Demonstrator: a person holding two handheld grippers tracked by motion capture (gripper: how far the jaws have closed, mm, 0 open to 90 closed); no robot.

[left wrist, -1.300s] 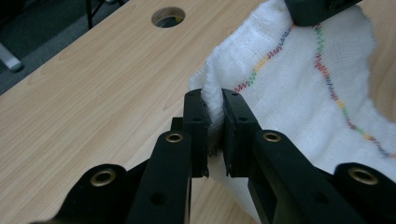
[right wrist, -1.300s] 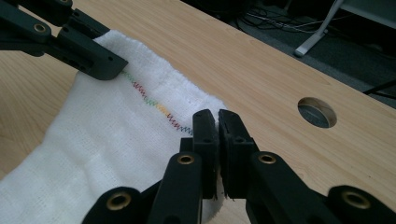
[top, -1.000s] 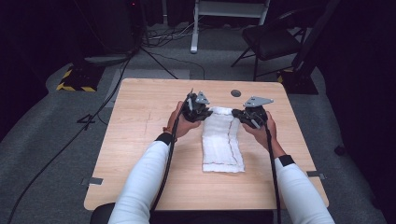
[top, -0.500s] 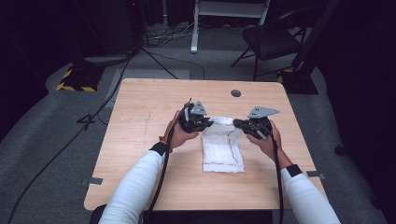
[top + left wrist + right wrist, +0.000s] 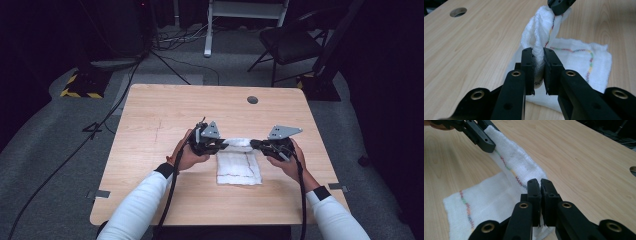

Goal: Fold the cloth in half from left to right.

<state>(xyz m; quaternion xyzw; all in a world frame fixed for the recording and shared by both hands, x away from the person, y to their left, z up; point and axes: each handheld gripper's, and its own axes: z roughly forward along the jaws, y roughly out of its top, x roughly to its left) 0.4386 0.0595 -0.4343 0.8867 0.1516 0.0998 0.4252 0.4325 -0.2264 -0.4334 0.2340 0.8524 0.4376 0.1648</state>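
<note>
Both the left claw (image 5: 223, 145) and the right claw (image 5: 253, 144), each clamped tight on a far corner of the white cloth (image 5: 239, 167), have drawn that edge back toward the person over the table (image 5: 165, 107), so the fold is underway.

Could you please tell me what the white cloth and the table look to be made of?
Cloth: seemingly a soft woven cotton or gauze, matte white; its open, fuzzy weave shows in both gripper views, with a multicoloured zigzag stitch line.
Table: light wood or wood-look laminate, smooth and faintly glossy; long grain lines show, but the pictures cannot settle solid wood versus veneer.
</note>
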